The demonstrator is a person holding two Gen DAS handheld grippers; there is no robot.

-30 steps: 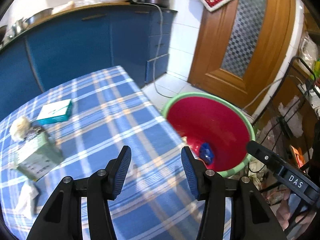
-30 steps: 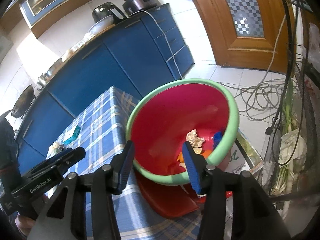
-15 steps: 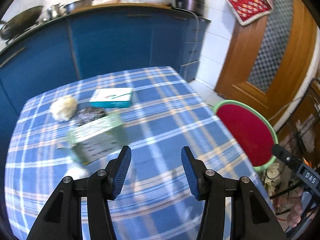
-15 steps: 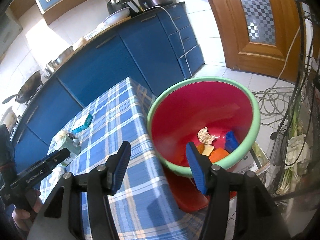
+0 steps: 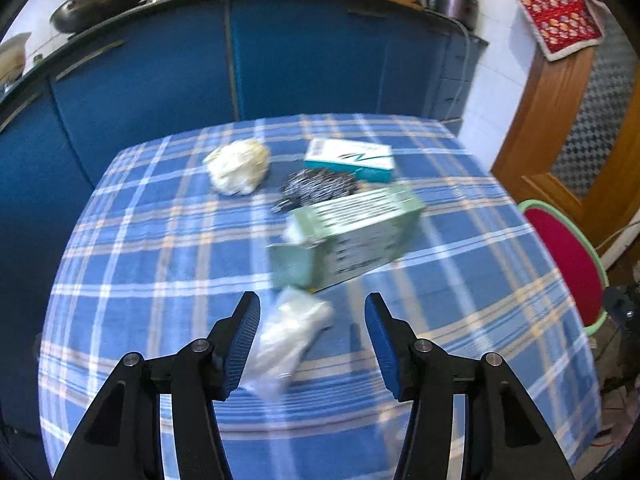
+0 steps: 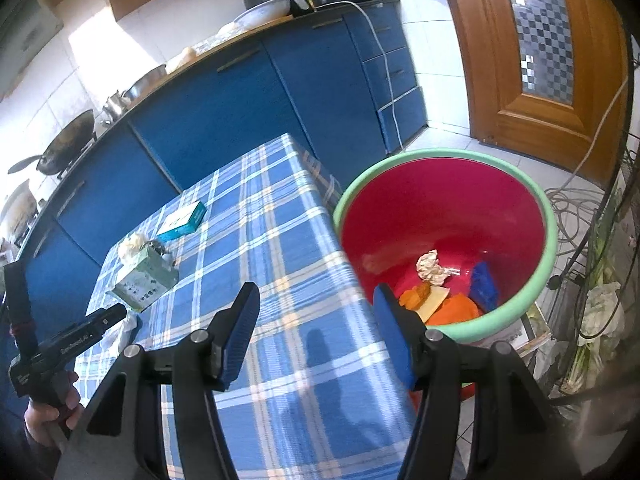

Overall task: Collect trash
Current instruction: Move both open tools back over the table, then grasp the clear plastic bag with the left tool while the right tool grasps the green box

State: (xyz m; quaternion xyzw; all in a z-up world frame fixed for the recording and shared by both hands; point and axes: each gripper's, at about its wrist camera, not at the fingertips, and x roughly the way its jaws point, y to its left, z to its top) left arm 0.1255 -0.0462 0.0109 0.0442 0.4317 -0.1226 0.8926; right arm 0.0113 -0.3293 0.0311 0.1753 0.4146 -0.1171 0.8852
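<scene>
The left tool (image 5: 312, 322) hangs tilted down over the near part of the surface (image 5: 160, 240), which is covered in a blue plaid cloth, and its jaws, which have just been opening, stand moderately wide with nothing pressed between them. A crumpled clear plastic wrapper (image 5: 288, 340) lies on the cloth in the gap, close to the left pad; the picture is blurred there, so contact cannot be told. Just beyond the wrapper lies a pale green carton (image 5: 348, 236) on its side, one end flap open. Farther on sit a dark metal scourer (image 5: 320, 188), a crumpled white paper ball (image 5: 240, 166) to its left, and a flat white-and-teal box (image 5: 350, 158) at the far right. The right tool (image 6: 316, 320) is also empty, its jaws having just been opening to a middling width, and it is poised over the right edge of the surface next to the red bin with a green rim (image 6: 552, 240), which stands on the floor just beside the surface. Inside the bin lie a crumpled paper wad (image 6: 432, 266), a blue packet (image 6: 484, 284) and orange scraps (image 6: 452, 308). A hand (image 6: 52, 416) at the near left of the right view grips the handle of the left tool.
</scene>
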